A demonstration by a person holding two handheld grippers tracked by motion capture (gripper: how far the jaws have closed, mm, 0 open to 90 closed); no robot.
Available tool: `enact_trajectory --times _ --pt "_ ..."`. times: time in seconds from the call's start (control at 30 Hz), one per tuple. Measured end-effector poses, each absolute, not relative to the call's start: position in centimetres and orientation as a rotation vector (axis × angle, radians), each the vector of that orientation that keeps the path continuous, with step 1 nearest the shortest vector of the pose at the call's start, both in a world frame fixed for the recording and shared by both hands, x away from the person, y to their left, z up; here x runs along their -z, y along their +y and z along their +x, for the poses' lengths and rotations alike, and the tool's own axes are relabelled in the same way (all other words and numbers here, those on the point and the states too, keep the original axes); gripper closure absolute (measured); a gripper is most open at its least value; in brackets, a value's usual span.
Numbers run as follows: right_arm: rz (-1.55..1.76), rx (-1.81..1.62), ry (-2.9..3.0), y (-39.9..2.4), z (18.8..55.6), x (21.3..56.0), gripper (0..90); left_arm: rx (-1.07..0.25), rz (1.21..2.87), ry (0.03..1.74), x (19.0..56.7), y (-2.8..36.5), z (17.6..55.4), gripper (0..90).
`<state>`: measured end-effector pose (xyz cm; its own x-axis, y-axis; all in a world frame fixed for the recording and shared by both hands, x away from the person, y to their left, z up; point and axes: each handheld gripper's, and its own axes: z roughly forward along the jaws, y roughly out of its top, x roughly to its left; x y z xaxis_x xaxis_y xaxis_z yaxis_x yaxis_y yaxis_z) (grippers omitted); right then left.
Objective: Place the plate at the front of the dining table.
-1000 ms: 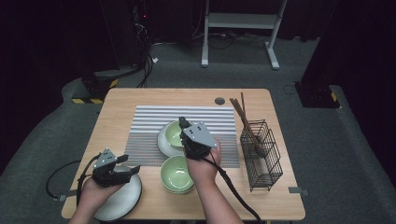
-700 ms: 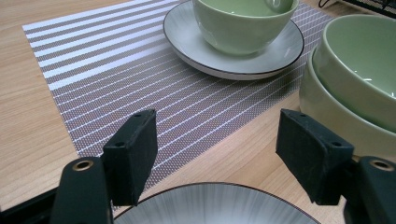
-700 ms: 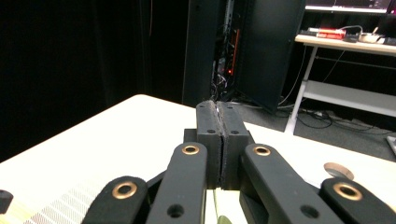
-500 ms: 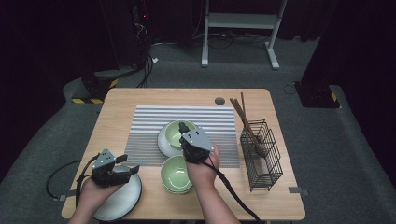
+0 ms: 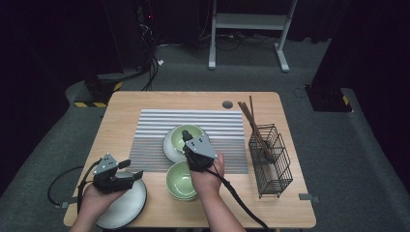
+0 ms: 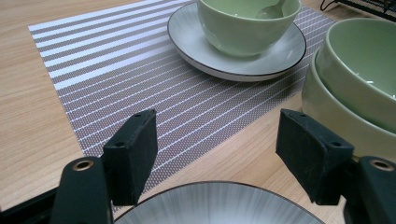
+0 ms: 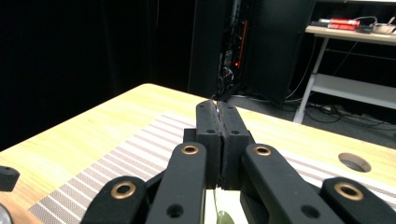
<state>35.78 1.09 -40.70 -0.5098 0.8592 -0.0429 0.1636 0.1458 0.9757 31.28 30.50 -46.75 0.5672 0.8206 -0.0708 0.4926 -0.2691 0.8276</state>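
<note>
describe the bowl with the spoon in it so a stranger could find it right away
Start at the striped mat in the middle of the wooden table. On the mat's near half lies a grey plate, and the bowl stands on it. The other green bowls are stacked on bare wood, off the mat.

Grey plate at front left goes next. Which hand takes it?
Left. The left hand-held gripper is open right above the grey plate. The right hand-held gripper is shut on what looks like a spoon, over the green bowl on the mat, farther away.
</note>
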Motion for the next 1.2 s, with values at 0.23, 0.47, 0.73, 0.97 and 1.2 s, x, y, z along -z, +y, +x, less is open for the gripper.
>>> enact_trajectory --times 0.23,0.47,0.73,0.97,1.2 --pt "0.972 -1.389 1.833 1.8 35.6 41.2 88.6 -0.461 1.936 1.049 46.9 30.2 31.4 29.5" --pt "0.948 -1.383 1.845 1.9 35.2 41.4 88.2 -0.462 1.935 1.049 46.9 30.2 31.4 29.5" --pt "0.939 -1.383 1.853 1.9 34.5 41.9 87.2 -0.463 1.937 1.048 46.9 30.1 31.3 29.5" --pt "0.938 -1.373 1.855 1.8 34.3 42.1 86.5 -0.462 1.943 1.047 47.0 30.0 31.4 29.5" --pt "0.945 -1.359 1.874 1.6 34.2 42.6 85.1 -0.468 1.937 1.048 46.9 30.2 31.4 29.5"
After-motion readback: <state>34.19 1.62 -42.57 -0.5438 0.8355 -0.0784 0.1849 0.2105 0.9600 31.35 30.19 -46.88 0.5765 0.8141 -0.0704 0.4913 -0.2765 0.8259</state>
